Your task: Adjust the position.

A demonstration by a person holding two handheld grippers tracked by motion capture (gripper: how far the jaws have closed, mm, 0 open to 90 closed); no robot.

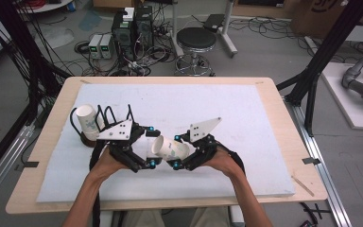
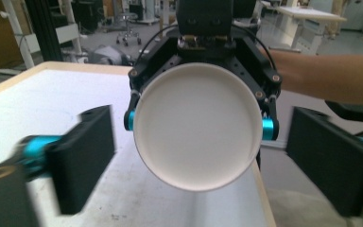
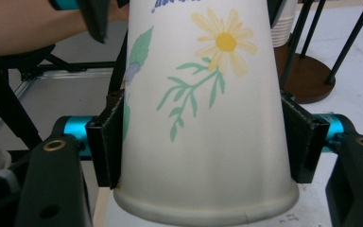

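Note:
A white paper cup (image 1: 170, 149) with a flower print lies on its side above the white mat, between the two grippers. My right gripper (image 1: 177, 151) is shut on it; in the right gripper view the jaws press both sides of the cup (image 3: 203, 118) near its rolled rim, right gripper (image 3: 203, 142). The cup's base points at my left gripper (image 1: 152, 145). In the left gripper view that round base (image 2: 198, 127) faces the camera, and the left gripper (image 2: 208, 161) stands open, its jaws wide on either side without touching.
A stack of paper cups (image 1: 87, 120) stands on a brown round holder (image 1: 89, 139) with black rods at the mat's left; the stack (image 3: 283, 23) and holder (image 3: 307, 75) also sit behind the held cup. The white mat (image 1: 194, 101) covers a wooden table (image 1: 288, 137).

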